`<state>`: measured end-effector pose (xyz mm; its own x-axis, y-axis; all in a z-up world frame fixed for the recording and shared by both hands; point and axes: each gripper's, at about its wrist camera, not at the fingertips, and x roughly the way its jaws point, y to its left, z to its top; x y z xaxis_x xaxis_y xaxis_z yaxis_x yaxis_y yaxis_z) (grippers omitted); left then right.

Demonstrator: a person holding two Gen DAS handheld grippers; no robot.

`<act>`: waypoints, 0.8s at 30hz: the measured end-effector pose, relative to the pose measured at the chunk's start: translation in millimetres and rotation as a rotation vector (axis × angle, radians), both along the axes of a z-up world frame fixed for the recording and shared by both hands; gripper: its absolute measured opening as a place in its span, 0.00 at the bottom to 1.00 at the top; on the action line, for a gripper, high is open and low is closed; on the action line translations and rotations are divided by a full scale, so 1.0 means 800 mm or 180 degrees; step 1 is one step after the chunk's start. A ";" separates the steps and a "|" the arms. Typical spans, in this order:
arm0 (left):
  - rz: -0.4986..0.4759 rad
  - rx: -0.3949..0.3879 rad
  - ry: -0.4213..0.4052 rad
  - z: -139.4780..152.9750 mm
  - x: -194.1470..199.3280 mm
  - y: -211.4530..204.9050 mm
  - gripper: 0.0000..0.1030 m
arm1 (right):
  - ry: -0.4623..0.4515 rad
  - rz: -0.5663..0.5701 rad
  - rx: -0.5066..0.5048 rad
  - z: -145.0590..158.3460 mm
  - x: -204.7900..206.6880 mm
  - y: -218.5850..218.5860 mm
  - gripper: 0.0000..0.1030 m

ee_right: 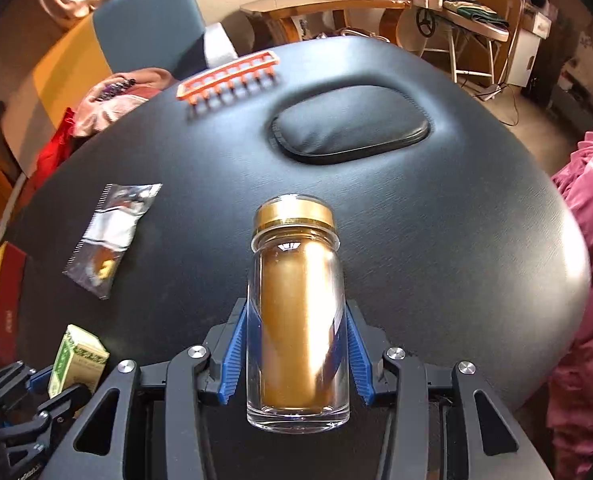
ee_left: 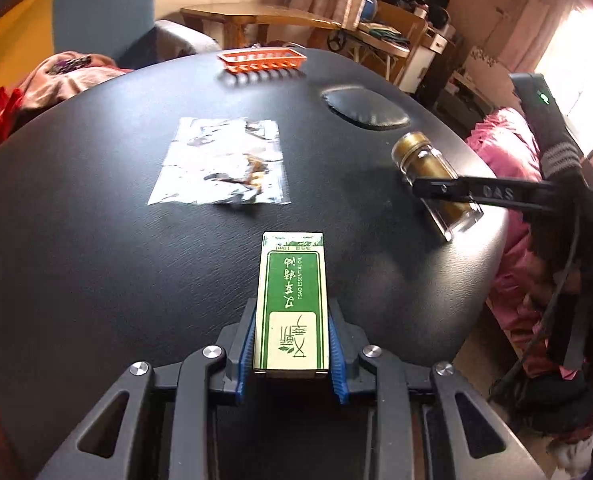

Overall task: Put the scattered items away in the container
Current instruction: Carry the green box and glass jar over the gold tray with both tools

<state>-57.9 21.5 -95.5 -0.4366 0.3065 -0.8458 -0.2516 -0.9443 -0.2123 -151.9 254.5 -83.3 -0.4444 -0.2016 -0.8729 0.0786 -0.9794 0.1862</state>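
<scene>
Gripping box (ee_left: 292,304) and jar (ee_right: 296,320), tongs level.

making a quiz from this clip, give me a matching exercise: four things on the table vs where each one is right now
Things:
1. green box
2. glass jar
3. foil packet
4. orange basket

Places:
A. far edge of the black table
B. lying flat mid-table, unheld
C. in the right gripper
D. in the left gripper

Pairs: 1-D, 2-C, 3-B, 4-A
</scene>
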 end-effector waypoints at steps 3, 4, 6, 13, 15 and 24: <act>0.0100 0.0074 0.0017 0.001 0.008 -0.019 0.29 | 0.0029 -0.0005 -0.0205 0.002 0.013 -0.014 0.45; 0.0135 0.0085 0.0035 0.003 0.012 -0.026 0.29 | 0.0037 0.0002 -0.0290 0.003 0.017 -0.019 0.45; 0.0214 0.0133 0.0051 0.006 0.020 -0.040 0.29 | 0.0058 0.0049 -0.0346 0.005 0.024 -0.035 0.45; 0.0514 0.0212 0.0285 0.041 0.047 -0.094 0.29 | 0.0222 0.0343 -0.0635 0.032 0.045 -0.104 0.45; 0.0631 0.0237 0.0354 0.053 0.054 -0.111 0.29 | 0.0288 0.0484 -0.0717 0.046 0.051 -0.131 0.45; 0.1325 0.0178 0.0618 0.094 0.102 -0.225 0.29 | 0.0443 0.1355 -0.1021 0.097 0.080 -0.287 0.45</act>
<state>23.7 -158.7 -20.1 -0.6808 0.1143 -0.7235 0.1066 -0.9618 -0.2522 -88.2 25.0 -5.8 -0.3723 -0.6350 -0.6769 0.5006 -0.7515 0.4297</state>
